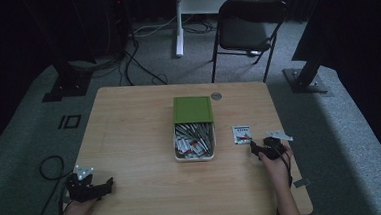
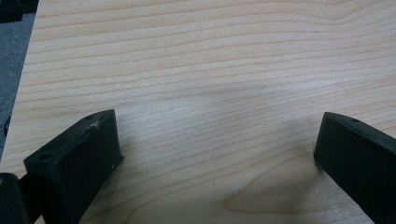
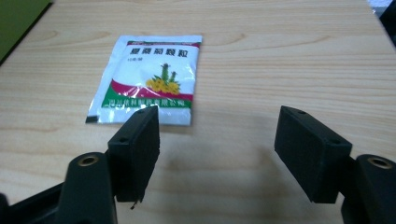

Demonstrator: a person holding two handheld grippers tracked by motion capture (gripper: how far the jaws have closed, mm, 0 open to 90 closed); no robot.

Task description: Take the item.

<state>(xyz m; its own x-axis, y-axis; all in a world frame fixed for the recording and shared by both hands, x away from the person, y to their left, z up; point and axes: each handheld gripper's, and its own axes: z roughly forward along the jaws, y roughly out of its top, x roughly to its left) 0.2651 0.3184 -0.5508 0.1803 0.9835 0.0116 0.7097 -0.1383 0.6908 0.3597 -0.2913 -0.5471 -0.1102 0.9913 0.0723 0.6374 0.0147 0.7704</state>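
A white sachet (image 1: 241,134) with red and green print lies flat on the wooden table (image 1: 130,141), right of a white box (image 1: 194,142) packed with several similar sachets. The box's green lid (image 1: 192,109) lies just behind it. My right gripper (image 1: 257,150) sits just short of the sachet (image 3: 149,78), open, its jaws spread with nothing between them. My left gripper (image 1: 105,186) rests near the table's front left corner, open over bare wood (image 2: 210,93).
A small round grommet (image 1: 216,96) sits in the table near its far edge. A dark folding chair (image 1: 248,29) and a white desk leg (image 1: 178,23) stand beyond the table. Cables (image 1: 49,168) trail on the carpet at the left.
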